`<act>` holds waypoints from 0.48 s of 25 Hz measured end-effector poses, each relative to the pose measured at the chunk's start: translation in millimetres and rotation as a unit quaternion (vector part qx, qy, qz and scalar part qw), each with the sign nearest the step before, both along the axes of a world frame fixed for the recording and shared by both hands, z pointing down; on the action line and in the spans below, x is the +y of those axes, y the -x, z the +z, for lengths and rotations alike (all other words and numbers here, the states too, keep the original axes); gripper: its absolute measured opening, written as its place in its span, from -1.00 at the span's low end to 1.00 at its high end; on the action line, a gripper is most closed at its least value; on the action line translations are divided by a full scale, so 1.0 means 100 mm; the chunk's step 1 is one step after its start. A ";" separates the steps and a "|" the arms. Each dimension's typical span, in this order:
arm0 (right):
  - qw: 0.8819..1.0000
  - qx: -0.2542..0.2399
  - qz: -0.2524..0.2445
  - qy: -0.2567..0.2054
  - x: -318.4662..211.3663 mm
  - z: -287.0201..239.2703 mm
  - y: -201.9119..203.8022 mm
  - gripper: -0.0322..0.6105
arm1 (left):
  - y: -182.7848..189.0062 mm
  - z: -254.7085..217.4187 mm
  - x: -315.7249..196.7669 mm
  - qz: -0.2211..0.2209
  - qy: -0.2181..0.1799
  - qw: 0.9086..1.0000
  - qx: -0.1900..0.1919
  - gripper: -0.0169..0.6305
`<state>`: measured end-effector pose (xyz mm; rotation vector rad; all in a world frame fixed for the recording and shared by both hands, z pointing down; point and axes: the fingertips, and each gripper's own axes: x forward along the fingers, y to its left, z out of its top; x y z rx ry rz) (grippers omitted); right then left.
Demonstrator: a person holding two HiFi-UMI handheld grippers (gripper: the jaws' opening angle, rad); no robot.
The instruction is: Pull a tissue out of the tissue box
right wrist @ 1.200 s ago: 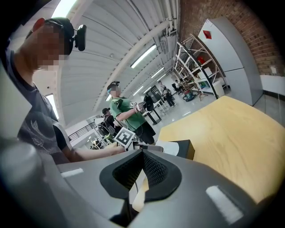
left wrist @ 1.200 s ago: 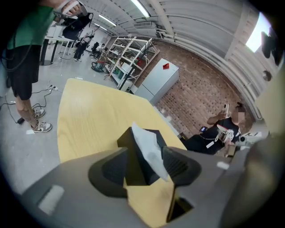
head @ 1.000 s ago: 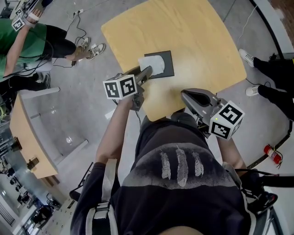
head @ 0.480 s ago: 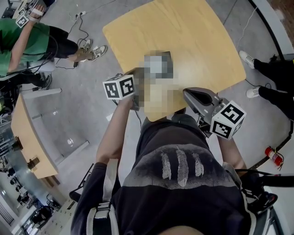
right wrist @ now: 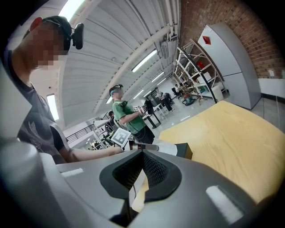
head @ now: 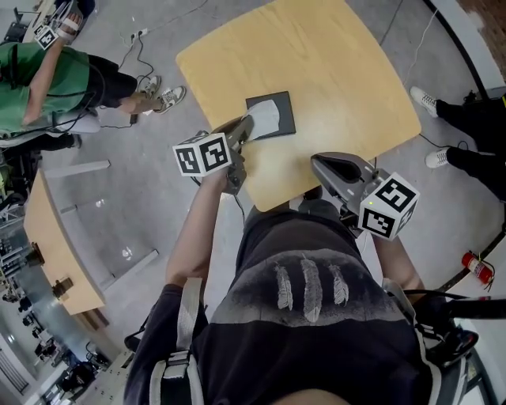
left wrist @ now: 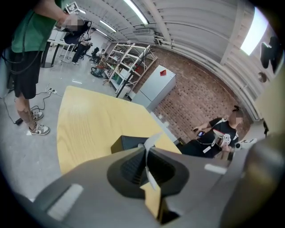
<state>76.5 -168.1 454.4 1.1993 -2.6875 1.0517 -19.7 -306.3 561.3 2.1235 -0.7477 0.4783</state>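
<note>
A grey concrete floor [head: 158, 198] spreads under the pale wooden surface [head: 340, 63], with cables [head: 138, 43] trailing across it. A second wooden table [head: 47, 237] stands off to the left, and a red fire extinguisher [head: 472, 266] sits at the right. Beyond, a brick wall [left wrist: 196, 104] backs a grey cabinet [left wrist: 156, 87] and metal shelving [left wrist: 127, 62]. Strip lights [left wrist: 136, 11] run along the ribbed ceiling [left wrist: 196, 26].

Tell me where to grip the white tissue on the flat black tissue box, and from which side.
Grip the white tissue by its loose near-left edge, coming from the person's side. The thin sheet lies on the flat black tissue box, leaving only that edge free; the left gripper is shut on it there.
</note>
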 end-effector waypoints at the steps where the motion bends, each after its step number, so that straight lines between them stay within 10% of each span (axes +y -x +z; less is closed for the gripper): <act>1: 1.000 -0.001 0.001 -0.002 0.00 0.00 0.00 -0.91 | 0.00 -0.01 0.00 0.002 -0.002 1.000 0.000 -0.93; 12: 1.000 -0.003 0.008 -0.010 0.06 -0.01 -0.03 -0.91 | -0.04 -0.12 0.03 0.011 -0.015 1.000 0.000 -0.93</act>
